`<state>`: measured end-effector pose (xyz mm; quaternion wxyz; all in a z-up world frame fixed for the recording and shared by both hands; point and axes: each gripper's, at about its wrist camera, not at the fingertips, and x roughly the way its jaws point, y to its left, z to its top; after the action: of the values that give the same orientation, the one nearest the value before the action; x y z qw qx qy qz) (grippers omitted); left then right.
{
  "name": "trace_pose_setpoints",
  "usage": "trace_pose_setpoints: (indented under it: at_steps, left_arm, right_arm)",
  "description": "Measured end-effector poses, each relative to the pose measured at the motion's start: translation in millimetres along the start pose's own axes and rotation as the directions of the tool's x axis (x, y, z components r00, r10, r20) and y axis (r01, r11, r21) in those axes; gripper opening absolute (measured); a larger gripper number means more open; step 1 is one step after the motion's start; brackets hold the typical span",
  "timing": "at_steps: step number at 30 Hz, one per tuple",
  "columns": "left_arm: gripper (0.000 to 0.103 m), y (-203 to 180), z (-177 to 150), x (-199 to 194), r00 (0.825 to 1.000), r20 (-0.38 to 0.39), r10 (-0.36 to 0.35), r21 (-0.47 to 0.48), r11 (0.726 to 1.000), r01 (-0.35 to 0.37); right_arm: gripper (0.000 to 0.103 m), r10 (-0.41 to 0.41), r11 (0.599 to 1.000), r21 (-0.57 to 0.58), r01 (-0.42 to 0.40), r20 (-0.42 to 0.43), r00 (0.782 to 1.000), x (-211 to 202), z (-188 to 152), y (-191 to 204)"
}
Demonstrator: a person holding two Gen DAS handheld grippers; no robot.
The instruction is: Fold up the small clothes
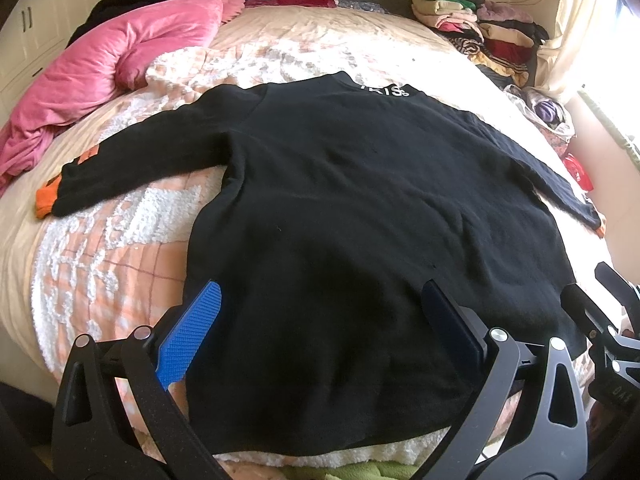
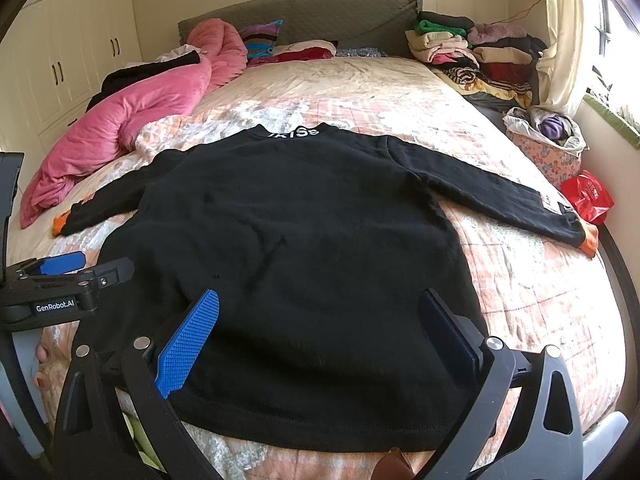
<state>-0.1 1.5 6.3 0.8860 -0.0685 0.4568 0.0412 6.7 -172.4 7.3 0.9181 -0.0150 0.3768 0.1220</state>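
A black long-sleeved sweater (image 1: 352, 200) with orange cuffs and white lettering at the collar lies flat on the bed, sleeves spread out; it also shows in the right wrist view (image 2: 304, 232). My left gripper (image 1: 324, 300) is open and empty, hovering over the sweater's hem on the left side. My right gripper (image 2: 320, 304) is open and empty over the hem further right. The left gripper's body shows at the left edge of the right wrist view (image 2: 60, 280).
A pink duvet (image 2: 132, 116) is bunched at the bed's left. Stacks of folded clothes (image 2: 472, 52) sit at the far right by the headboard. A patterned basket (image 2: 552, 148) and a red bag (image 2: 588, 196) lie at the right edge. Cupboards (image 2: 72, 56) stand left.
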Motion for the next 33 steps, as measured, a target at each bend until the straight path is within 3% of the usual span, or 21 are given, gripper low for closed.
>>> trace_pose_setpoints:
  at_steps: [20, 33]
  left_arm:
    - [0.094, 13.7, 34.7, 5.7, 0.999, 0.026, 0.026, -0.042, 0.999, -0.025]
    - [0.094, 9.9, 71.6, 18.9, 1.0, 0.026, 0.018, -0.063, 0.998, -0.016]
  right_arm:
    - [0.099, 0.034, 0.998, 0.049, -0.034, 0.011, 0.999, 22.6, 42.2, -8.4]
    - [0.099, 0.006, 0.993, 0.12, -0.007, 0.01, 1.0, 51.9, 87.6, -23.7]
